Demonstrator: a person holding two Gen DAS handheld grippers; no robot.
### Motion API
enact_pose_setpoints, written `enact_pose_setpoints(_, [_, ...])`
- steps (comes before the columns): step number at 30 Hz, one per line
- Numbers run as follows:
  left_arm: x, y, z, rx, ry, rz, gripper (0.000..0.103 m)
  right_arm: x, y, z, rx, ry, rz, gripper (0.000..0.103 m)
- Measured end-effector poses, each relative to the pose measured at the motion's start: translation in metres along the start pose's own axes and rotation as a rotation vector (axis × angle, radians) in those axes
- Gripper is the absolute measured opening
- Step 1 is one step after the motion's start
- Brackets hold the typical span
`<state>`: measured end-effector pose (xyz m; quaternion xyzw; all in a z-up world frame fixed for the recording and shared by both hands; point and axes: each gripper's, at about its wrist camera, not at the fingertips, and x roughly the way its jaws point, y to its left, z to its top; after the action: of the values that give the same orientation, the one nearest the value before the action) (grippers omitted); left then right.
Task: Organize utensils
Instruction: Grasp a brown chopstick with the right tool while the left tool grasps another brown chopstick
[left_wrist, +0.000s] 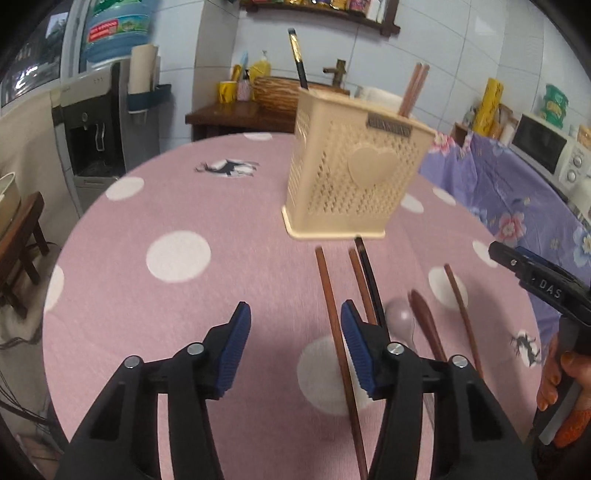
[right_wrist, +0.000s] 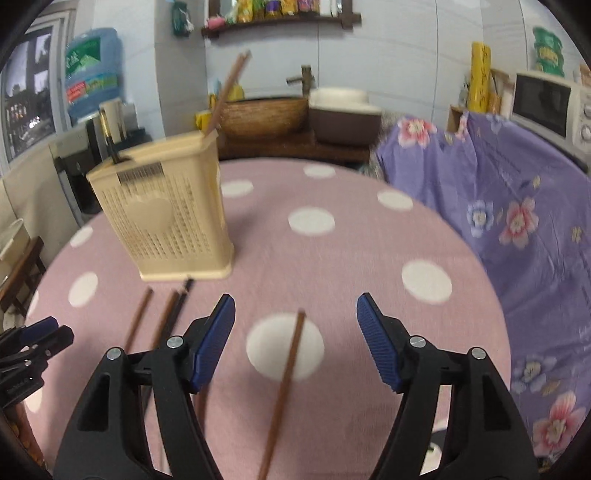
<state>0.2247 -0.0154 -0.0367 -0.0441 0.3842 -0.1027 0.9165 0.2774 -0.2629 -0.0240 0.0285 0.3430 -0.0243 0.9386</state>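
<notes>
Cream holder (left_wrist: 351, 173) part-filled; loose chopsticks (left_wrist: 334, 321), spoons (left_wrist: 424, 321) left on table (left_wrist: 221, 206). Left gripper (left_wrist: 295, 328), right gripper (right_wrist: 295, 332) spread, empty.

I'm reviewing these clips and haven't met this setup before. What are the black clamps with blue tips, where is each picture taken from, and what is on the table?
There is no robot here: a person holds a two-finger gripper in each hand, with a wide-angle camera on each looking forward along its fingers. One picture comes from the left gripper, the other from the right gripper. Both are open and hold nothing. On the pink dotted tablecloth stands a cream utensil holder with some chopsticks already in it. Loose chopsticks lie in front of it; one brown chopstick lies between the right gripper's fingers, untouched. A spoon lies there too.
</notes>
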Motion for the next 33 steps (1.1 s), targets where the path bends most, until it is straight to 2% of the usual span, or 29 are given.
enact_pose_setpoints(3, [0.004, -0.002, -0.010, 0.000, 0.019, -0.006, 0.049, 0.012, -0.005, -0.016, 0.012, 0.076, 0.008, 0.064])
enact_pose_setpoints(7, [0.007, -0.005, -0.015, -0.007, 0.029, -0.010, 0.049, 0.023, 0.000, -0.025, 0.002, 0.131, 0.018, 0.060])
enact_pose_setpoints(12, [0.009, -0.006, -0.017, -0.005, 0.034, -0.007, 0.049, 0.045, 0.006, -0.029, -0.012, 0.200, -0.014, 0.040])
enact_pose_setpoints(15, [0.008, -0.006, -0.018, -0.003, 0.034, 0.000, 0.049, 0.060, 0.002, -0.030, 0.024, 0.249, -0.014, 0.036])
enact_pose_setpoints(19, [0.011, -0.009, -0.017, 0.012, 0.040, 0.009, 0.049, 0.066, 0.006, -0.028, 0.022, 0.242, -0.036, 0.032])
enact_pose_setpoints(24, [0.023, -0.019, -0.010, 0.043, 0.058, 0.010, 0.049, 0.078, 0.009, -0.020, 0.025, 0.239, -0.048, 0.020])
enact_pose_setpoints(27, [0.038, -0.027, -0.003, 0.067, 0.074, 0.022, 0.048, 0.081, 0.010, -0.016, 0.025, 0.239, -0.047, 0.016])
enact_pose_setpoints(33, [0.075, -0.038, 0.014, 0.095, 0.127, 0.059, 0.030, 0.081, 0.009, -0.015, 0.025, 0.232, -0.040, 0.015])
